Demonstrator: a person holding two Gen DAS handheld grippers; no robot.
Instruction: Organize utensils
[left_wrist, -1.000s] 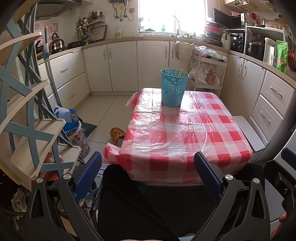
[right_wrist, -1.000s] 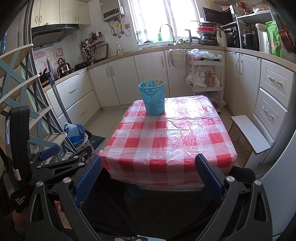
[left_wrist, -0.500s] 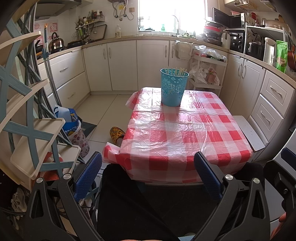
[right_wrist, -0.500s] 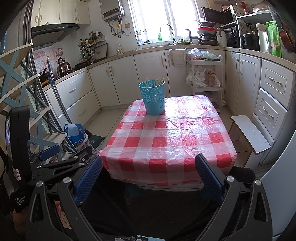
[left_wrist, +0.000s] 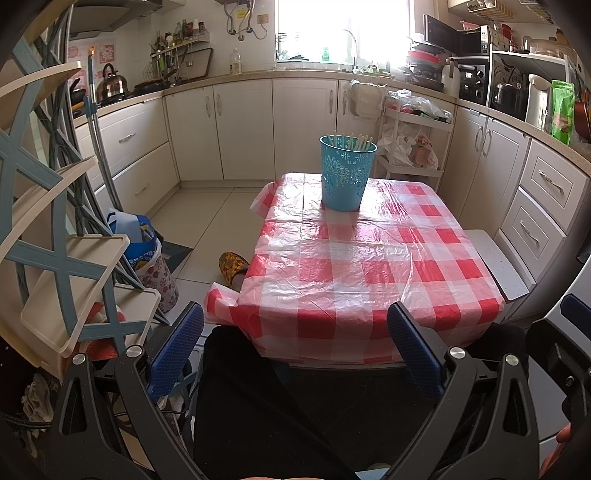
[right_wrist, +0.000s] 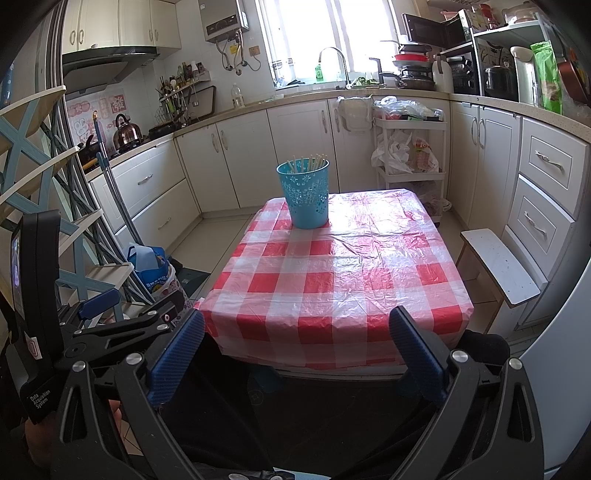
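A turquoise perforated basket (left_wrist: 345, 176) (right_wrist: 305, 196) stands upright at the far end of the table, with several pale chopsticks (left_wrist: 351, 141) (right_wrist: 308, 162) sticking out of its top. The table wears a red-and-white checked plastic cloth (left_wrist: 362, 266) (right_wrist: 343, 273). My left gripper (left_wrist: 295, 343) hangs open before the near table edge, nothing between its blue pads. My right gripper (right_wrist: 297, 349) is open too, held at the same near edge, and the left gripper's body (right_wrist: 110, 325) shows at its left.
A blue-and-cream folding rack (left_wrist: 55, 236) stands close on the left with bags (left_wrist: 147, 254) and a mop handle beside it. A white stool (right_wrist: 498, 266) sits right of the table. A slipper (left_wrist: 231, 264) lies on the floor. Cabinets line the far and right walls.
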